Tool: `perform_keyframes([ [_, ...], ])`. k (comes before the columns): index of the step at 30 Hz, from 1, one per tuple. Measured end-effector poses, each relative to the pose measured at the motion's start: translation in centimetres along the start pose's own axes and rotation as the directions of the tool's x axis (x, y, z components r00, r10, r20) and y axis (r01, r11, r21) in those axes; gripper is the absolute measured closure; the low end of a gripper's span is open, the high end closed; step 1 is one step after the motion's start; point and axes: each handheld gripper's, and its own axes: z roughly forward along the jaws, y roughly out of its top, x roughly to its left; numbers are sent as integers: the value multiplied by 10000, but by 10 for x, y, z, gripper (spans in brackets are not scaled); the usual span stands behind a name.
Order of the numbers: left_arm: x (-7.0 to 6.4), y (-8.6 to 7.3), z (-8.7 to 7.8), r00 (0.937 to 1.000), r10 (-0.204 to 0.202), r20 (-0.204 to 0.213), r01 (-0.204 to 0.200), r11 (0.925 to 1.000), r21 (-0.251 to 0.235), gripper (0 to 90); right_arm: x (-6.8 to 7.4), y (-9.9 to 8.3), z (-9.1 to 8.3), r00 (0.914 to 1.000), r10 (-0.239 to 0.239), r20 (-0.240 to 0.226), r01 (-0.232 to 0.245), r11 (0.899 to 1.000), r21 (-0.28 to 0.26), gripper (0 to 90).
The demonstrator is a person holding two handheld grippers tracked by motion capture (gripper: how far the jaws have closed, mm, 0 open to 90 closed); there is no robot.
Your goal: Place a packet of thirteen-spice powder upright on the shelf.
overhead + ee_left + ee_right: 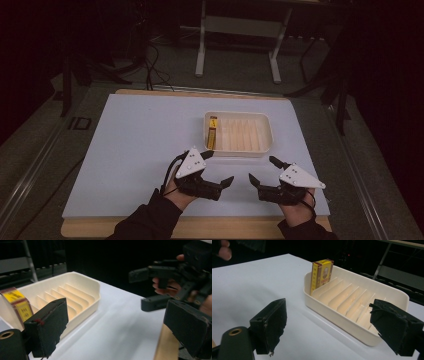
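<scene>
A cream slotted tray (267, 125) (95, 293) (342, 322) sits on the white board, right of centre. A yellow and red box (212, 132) (322, 273) (17, 302) stands on edge in the tray's leftmost slot. My left gripper (218, 168) (117, 327) is held open just in front of the tray's near left corner, nothing between its pads. My right gripper (263, 170) (329, 325) is open too, in front of the tray's near right part, also holding nothing. The two grippers face each other a short gap apart.
The white board (135, 150) lies on a wooden table whose edge (90, 227) shows at the front. Beyond the table, a metal frame stand (240, 30) and cables (152, 65) sit on the dark floor. The tray's other slots hold nothing.
</scene>
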Motion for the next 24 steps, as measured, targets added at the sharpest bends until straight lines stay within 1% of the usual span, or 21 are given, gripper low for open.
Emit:
perform_keyframes([
  [1, -1, -2, 0, 10000, 20, 44, -20, 10000, 95, 68, 0, 0, 0, 10000, -20, 3, 20, 10000, 6, 137],
  [2, -2, -5, -1, 9999, 39, 122, -40, 10000, 76, 68, 0, 0, 0, 10000, -40, 3, 40, 10000, 25, 138],
  [4, -4, -9, -1, 9994, 170, 302, -179, 9994, 294, 68, 0, 0, 1, 10000, -22, -41, 23, 10000, 51, 137],
  [6, -4, -9, -1, 9994, 170, 302, -179, 9994, 294, 68, 1, 0, 1, 10000, -43, -22, 43, 10000, 68, 137],
  [7, -3, -17, -3, 9990, 153, 428, -172, 9988, 457, 68, 1, 0, 1, 10000, -43, -22, 43, 10000, 68, 137],
  [9, -3, -21, -5, 9990, 33, 442, -56, 9987, 515, 68, 0, 0, 1, 10000, -29, -26, 29, 10000, 55, 137],
  [11, -2, -24, -6, 9991, 18, 435, -41, 9986, 525, 68, 0, 0, 1, 10000, -24, -25, 24, 10000, 53, 137],
  [12, -3, -29, -6, 9987, -22, 515, -11, 9980, 631, 68, 0, 0, 1, 10000, -26, -23, 26, 10000, 46, 137],
  [14, -5, -33, -6, 9982, 44, 590, -85, 9976, 685, 68, 0, -1, 2, 10000, -17, -30, 17, 10000, 65, 137],
  [16, -6, -38, -6, 9969, 237, 746, -301, 9959, 857, 67, 0, -1, 2, 10000, -50, -37, 51, 10000, 82, 138],
  [17, -6, -40, -6, 9968, 281, 743, -344, 9958, 853, 51, 0, -1, 2, 10000, -39, -33, 39, 10000, 70, 137],
  [18, -5, -42, -7, 9967, 232, 776, -300, 9957, 873, 33, 0, -1, 2, 10000, -28, -44, 28, 10000, 66, 137],
  [19, -5, -44, -7, 9966, 185, 805, -255, 9959, 873, 33, 0, -1, 2, 10000, -21, -64, 21, 10000, 81, 138],
  [22, -3, -49, -10, 9979, 257, 597, -301, 9967, 750, 33, -1, -1, 2, 10000, -41, -79, 42, 9999, 94, 138],
  [24, -1, -52, -11, 9979, 327, 563, -372, 9961, 801, 33, -1, -1, 2, 9999, -57, -83, 58, 9999, 103, 137],
])
